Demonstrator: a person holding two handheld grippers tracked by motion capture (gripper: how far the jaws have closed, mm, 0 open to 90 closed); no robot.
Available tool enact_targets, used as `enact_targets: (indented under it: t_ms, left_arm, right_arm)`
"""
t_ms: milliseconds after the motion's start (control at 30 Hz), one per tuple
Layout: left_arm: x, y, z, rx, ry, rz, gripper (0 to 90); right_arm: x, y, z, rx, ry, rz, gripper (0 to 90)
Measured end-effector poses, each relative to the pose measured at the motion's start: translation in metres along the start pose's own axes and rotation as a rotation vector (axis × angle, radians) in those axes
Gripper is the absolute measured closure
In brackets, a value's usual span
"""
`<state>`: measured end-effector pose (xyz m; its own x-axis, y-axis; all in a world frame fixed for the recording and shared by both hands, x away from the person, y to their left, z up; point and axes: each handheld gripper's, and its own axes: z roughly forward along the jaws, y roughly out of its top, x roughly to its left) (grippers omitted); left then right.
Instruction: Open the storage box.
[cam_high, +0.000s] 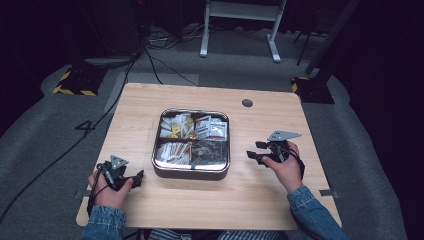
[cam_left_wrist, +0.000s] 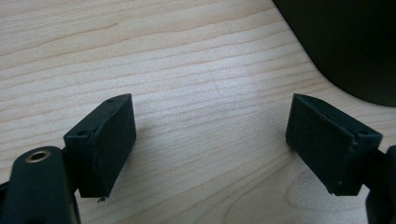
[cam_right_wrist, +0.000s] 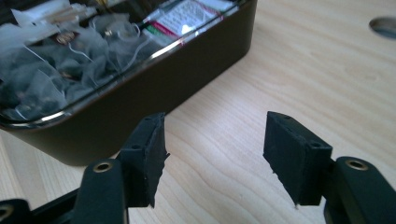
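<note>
Tea-bag tin (cam_high: 191, 172), square with a chrome rim and dark wall, is seen at the middle of the wooden table (cam_high: 260, 200), between the two grippers. At the left, the left gripper (cam_high: 136, 178) is held low at the table's near left corner, just beside the tin's near left corner; in the left gripper view its jaws are shown wide apart over bare wood, with nothing between them and the tin's dark wall (cam_left_wrist: 355, 46) at the upper right. Inside the tin, paper sachets (cam_high: 175, 126) are seen in the far compartments, wrapped sticks (cam_high: 172, 151) at the near left and gauze tea bags (cam_right_wrist: 56, 65) at the near right. At the right, the right gripper (cam_high: 256, 151) is held beside the tin's right wall, apart from it; its jaws are partly apart, with only table between them. A round grommet (cam_high: 247, 103) is set in the far tabletop.
</note>
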<state>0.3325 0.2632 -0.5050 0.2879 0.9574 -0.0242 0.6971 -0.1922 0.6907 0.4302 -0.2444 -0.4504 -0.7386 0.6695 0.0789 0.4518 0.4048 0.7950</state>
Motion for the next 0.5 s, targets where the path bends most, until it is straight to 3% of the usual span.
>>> enact_targets:
  t_ms: [300, 500]
  left_arm:
    - [0.0, 0.0, 0.0, 0.0, 0.0, 0.0, 16.6]
    - [0.0, 0.0, 0.0, 0.001, 0.0, 0.001, 16.5]
  right_arm:
    - [0.005, 0.009, -0.01, -0.051, -0.01, -0.026, 39.4]
    - [0.009, 0.014, -0.012, -0.093, 0.031, -0.002, 34.0]
